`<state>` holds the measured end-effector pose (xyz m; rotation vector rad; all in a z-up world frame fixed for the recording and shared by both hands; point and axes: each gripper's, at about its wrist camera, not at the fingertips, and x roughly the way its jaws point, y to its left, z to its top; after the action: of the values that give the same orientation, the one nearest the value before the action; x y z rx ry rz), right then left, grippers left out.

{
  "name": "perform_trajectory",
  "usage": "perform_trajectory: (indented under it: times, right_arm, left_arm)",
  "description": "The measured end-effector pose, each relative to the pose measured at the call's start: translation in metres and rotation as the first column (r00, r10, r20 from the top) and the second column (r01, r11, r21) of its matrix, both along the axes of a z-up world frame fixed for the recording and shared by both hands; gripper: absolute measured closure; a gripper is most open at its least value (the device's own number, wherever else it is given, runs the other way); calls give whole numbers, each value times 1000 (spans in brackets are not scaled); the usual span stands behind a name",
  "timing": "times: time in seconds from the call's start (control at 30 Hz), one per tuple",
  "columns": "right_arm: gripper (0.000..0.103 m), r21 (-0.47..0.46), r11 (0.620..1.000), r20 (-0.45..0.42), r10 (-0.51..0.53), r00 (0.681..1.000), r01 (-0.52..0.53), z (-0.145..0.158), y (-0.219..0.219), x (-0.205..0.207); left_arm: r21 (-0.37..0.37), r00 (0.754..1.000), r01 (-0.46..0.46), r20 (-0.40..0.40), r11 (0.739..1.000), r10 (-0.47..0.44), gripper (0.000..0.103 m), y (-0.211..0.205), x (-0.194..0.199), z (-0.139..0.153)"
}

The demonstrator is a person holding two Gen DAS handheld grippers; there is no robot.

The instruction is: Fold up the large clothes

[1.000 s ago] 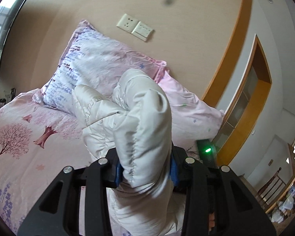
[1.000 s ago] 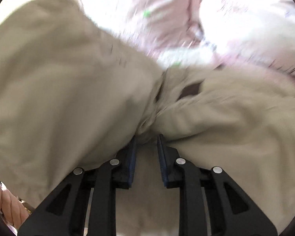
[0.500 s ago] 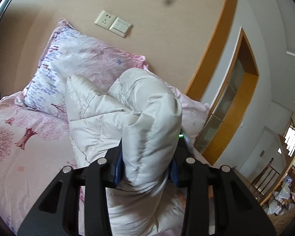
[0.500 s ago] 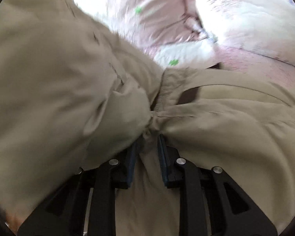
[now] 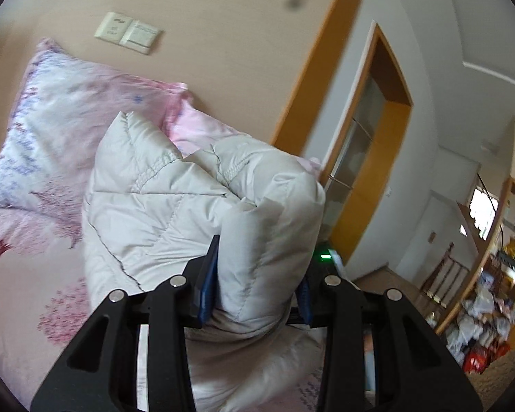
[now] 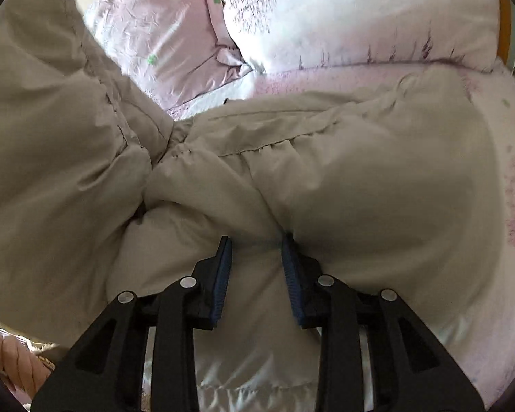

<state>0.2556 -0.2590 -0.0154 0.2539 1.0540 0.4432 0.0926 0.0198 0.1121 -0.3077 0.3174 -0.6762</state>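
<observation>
On the pink bed (image 6: pixel 377 79), my left gripper (image 5: pixel 257 274) clamps a thick fold of the padded coat (image 5: pixel 175 206); my right gripper (image 6: pixel 255 250), jaws just opening, straddles the fabric loosely.

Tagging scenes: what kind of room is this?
Almost certainly a home bedroom: a bed with pink tree-print bedding, pillows against the wall, and a wood-framed doorway beside it.

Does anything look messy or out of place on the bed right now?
Only the puffy cream quilted jacket: it sits bunched in a heap on the pink tree-print bedsheet, one thick fold pinched in the left tongs. Nothing looks torn or spilled.
</observation>
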Motion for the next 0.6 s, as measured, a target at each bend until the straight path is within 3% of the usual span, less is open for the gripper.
perform_trajectory:
  times: [0.2,0.37,0.47,0.6]
  right_arm:
    - [71,104,995,28,-6,1000,3,2,-25,-4]
    - [68,142,976,172,-188,967,165,32,-93,-37]
    - [60,154,954,198,-284,938,256,36,-128,-47]
    - [60,186,920,187,-377,907,344,33,-160,-47]
  left_arm:
    - [29,991,130,-41,991,-129,65,-54,13,-14]
    - [72,976,215,-64,974,-210,65,-95,20,-27]
    - [90,966,252,-80,964,-245,65,-115,27,-34]
    - [119,957,284,-102,952,-272,65,-137,33,-47]
